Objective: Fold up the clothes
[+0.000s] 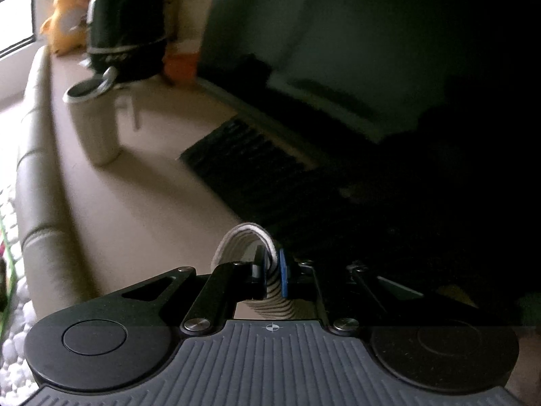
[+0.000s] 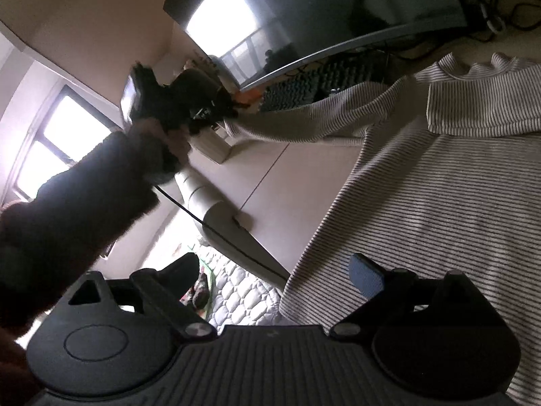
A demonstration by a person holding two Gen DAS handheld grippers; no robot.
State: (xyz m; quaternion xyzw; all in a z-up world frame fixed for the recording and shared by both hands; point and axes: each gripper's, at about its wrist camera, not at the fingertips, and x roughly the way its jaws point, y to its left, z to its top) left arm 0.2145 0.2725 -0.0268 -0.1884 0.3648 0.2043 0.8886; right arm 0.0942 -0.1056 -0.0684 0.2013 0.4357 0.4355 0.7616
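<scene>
A white shirt with thin dark stripes [image 2: 439,186] lies spread on the beige desk [image 2: 304,169]. Its left sleeve [image 2: 304,121] is stretched out toward my left gripper [image 2: 206,115], which the hand holds up at the left. In the left wrist view my left gripper [image 1: 272,264] is shut on the sleeve cuff [image 1: 243,240], which loops up out of the jaws. My right gripper [image 2: 274,270] is open and empty, low over the shirt's bottom left corner, with its blue pad [image 2: 367,275] above the striped cloth.
A monitor [image 2: 321,17] and a dark keyboard [image 1: 257,155] stand at the back of the desk. A beige cup [image 1: 96,118], a black helmet-like object [image 1: 125,30] and a yellow plush toy [image 1: 66,17] sit at the far left. A cable [image 2: 216,230] hangs over the desk edge.
</scene>
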